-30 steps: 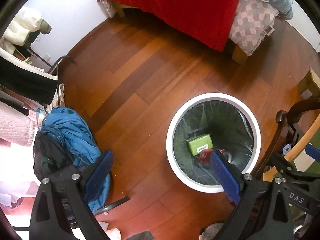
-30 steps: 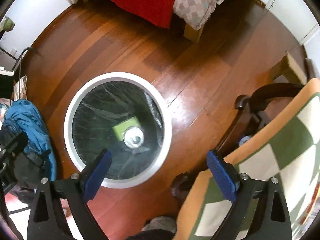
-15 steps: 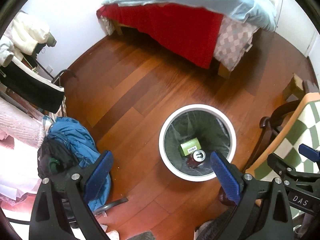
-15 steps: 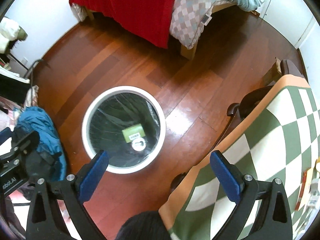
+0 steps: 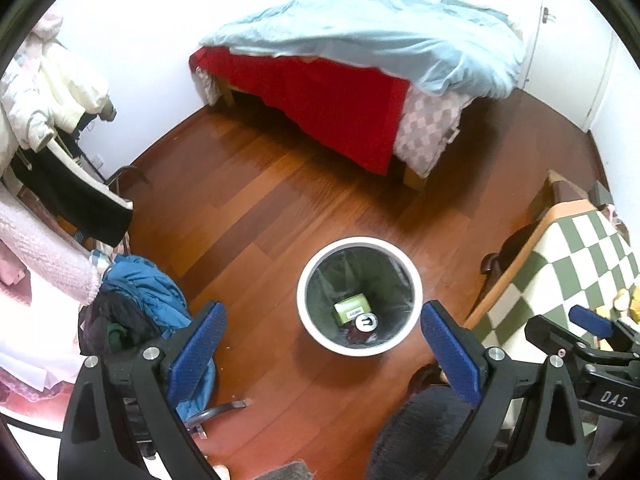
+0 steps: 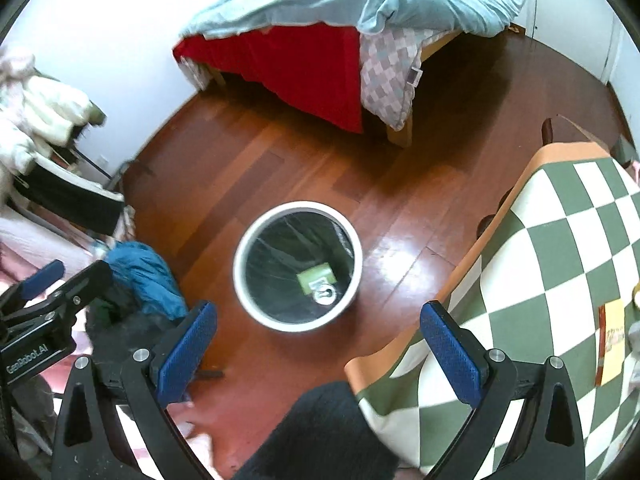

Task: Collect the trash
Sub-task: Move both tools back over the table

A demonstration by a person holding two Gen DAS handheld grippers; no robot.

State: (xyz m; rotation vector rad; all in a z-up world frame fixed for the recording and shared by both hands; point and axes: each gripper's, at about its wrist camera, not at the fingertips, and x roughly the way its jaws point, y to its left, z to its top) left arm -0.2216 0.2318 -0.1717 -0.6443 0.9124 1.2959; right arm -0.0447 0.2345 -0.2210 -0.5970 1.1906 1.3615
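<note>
Both grippers [image 5: 322, 346] [image 6: 318, 346] spread wide and empty, white-rimmed bin [image 5: 416, 280] on bare wood floor [image 5: 256, 208], checkered table edge [image 6: 476, 256] near.

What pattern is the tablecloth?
Green-and-white checks with an orange border on the tablecloth, clearest in the right wrist view.

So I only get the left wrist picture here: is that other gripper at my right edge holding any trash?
Observer: No. Its own camera shows the right gripper open, with nothing between its blue pads.
Operator: Anything on that checked table?
Observer: A flat yellow booklet lies on the checked tablecloth, towards the right of the right wrist view.
Operator: Does my gripper carry a name?
Observer: Yes, the left gripper has GenRobot.AI lettered on its body.
</note>
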